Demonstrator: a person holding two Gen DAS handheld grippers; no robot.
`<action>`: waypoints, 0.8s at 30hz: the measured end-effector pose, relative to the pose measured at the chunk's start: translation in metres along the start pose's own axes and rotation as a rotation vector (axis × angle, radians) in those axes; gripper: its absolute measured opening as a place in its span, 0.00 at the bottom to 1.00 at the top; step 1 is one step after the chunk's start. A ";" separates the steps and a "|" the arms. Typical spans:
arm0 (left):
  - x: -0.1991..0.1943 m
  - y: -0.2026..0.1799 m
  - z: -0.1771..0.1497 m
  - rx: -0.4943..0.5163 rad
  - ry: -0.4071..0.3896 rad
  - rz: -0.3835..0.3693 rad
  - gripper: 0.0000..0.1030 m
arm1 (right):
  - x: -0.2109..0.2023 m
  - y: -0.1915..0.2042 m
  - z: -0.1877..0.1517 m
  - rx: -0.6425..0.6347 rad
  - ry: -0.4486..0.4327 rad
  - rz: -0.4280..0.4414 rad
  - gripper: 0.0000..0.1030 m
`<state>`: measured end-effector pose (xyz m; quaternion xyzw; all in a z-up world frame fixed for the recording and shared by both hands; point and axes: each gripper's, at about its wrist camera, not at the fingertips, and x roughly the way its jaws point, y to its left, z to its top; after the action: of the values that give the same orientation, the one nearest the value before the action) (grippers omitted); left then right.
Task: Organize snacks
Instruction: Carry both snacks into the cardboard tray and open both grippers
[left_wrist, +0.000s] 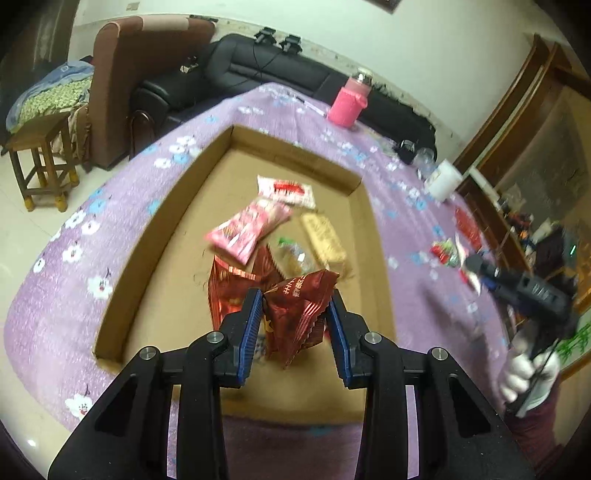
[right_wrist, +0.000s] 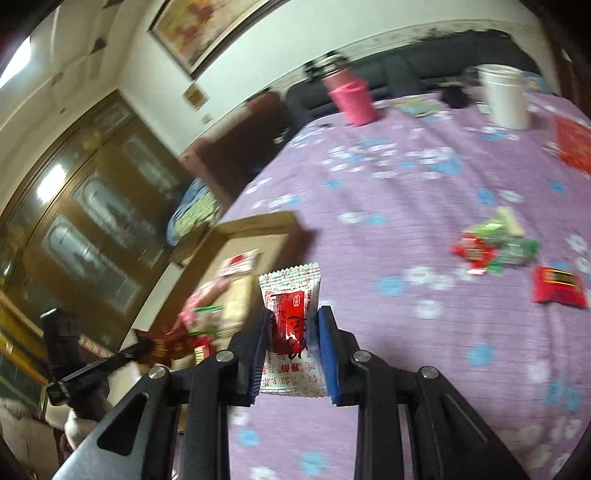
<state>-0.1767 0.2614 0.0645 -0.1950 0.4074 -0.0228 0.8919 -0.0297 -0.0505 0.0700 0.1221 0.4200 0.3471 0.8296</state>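
We are working over a table draped in a purple floral cloth (left_wrist: 122, 206), soft and lightly wrinkled. On it a shallow rectangular cardboard tray (left_wrist: 155, 236) is lying, its matte brown walls low and straight. Inside it we are seeing flat crinkly packets: a pink packet (left_wrist: 247, 229), a white-and-red one (left_wrist: 288, 190) and a tan bar (left_wrist: 325, 236). Our left gripper (left_wrist: 295, 314) is clamping a glossy dark red foil packet (left_wrist: 299, 314) with a zigzag edge, above the tray's near end. Our right gripper (right_wrist: 293, 332) is pinching a white sachet with a red panel (right_wrist: 291, 314) over the cloth (just right of the tray). More small wrappers (right_wrist: 495, 247) are lying loose further right.
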 end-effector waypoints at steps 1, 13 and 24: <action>0.003 0.000 -0.002 0.012 0.013 0.012 0.35 | 0.006 0.008 -0.001 -0.013 0.012 0.009 0.29; 0.022 0.024 0.002 -0.009 0.033 0.088 0.53 | 0.082 0.084 -0.011 -0.160 0.163 0.012 0.29; -0.011 0.035 0.005 -0.043 -0.054 0.019 0.53 | 0.111 0.110 -0.021 -0.289 0.170 -0.115 0.32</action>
<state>-0.1848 0.2971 0.0626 -0.2107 0.3854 -0.0004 0.8984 -0.0534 0.1034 0.0436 -0.0525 0.4408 0.3650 0.8183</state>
